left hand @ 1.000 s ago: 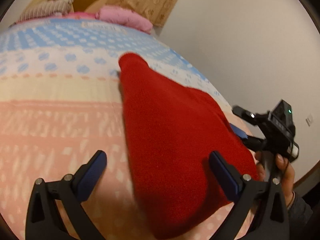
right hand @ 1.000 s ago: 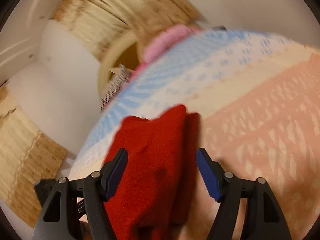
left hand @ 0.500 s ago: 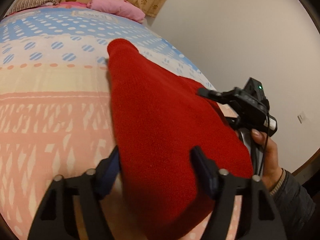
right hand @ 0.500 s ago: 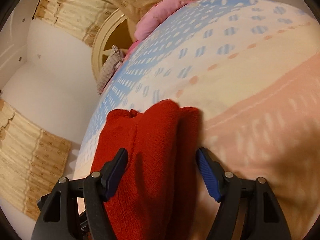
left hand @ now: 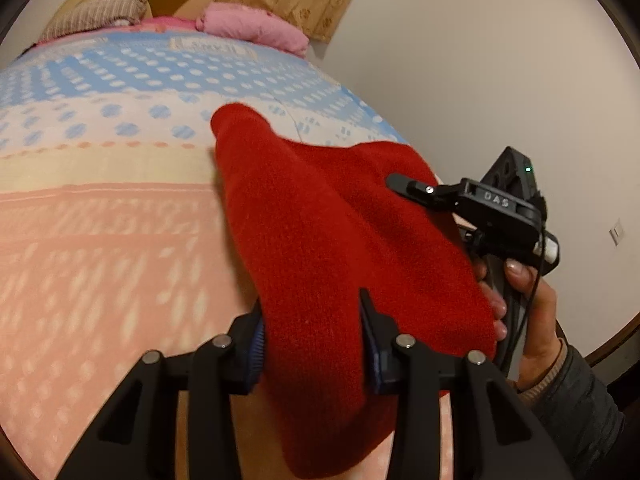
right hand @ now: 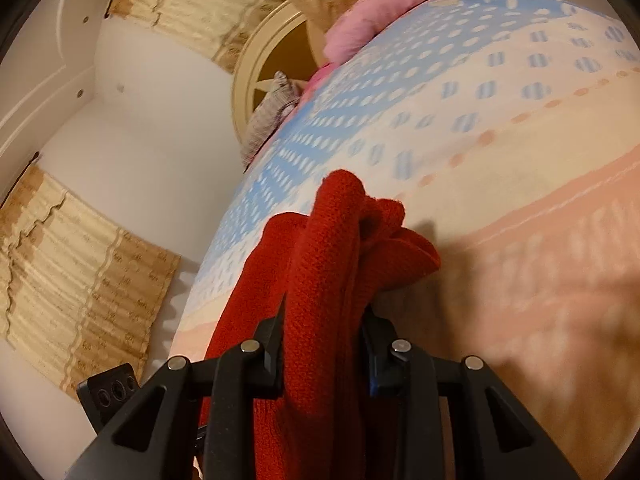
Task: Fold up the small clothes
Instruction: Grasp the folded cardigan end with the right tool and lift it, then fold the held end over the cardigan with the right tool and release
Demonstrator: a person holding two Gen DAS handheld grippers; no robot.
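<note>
Meanwhile, left claw (left hand: 312, 336) and right claw (right hand: 322, 346) clenched on red sweater (left hand: 320, 220), pink pillow (left hand: 252, 32) beyond

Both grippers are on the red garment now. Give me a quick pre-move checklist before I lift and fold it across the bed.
1. Left gripper closed on the red garment: ok, cloth fills the gap between its fingers.
2. Right gripper closed on it: ok, bunched layers pinched.
3. Grips at separate edges: ok, the right gripper shows at the garment's far side in the left wrist view.
4. Layers caught evenly on the right: cannot tell, folds are bunched.
5. Bedspread free of the fingers: cannot tell, the garment hides it.
6. Landing area on the bedspread: ok, bare beside the garment.
</note>
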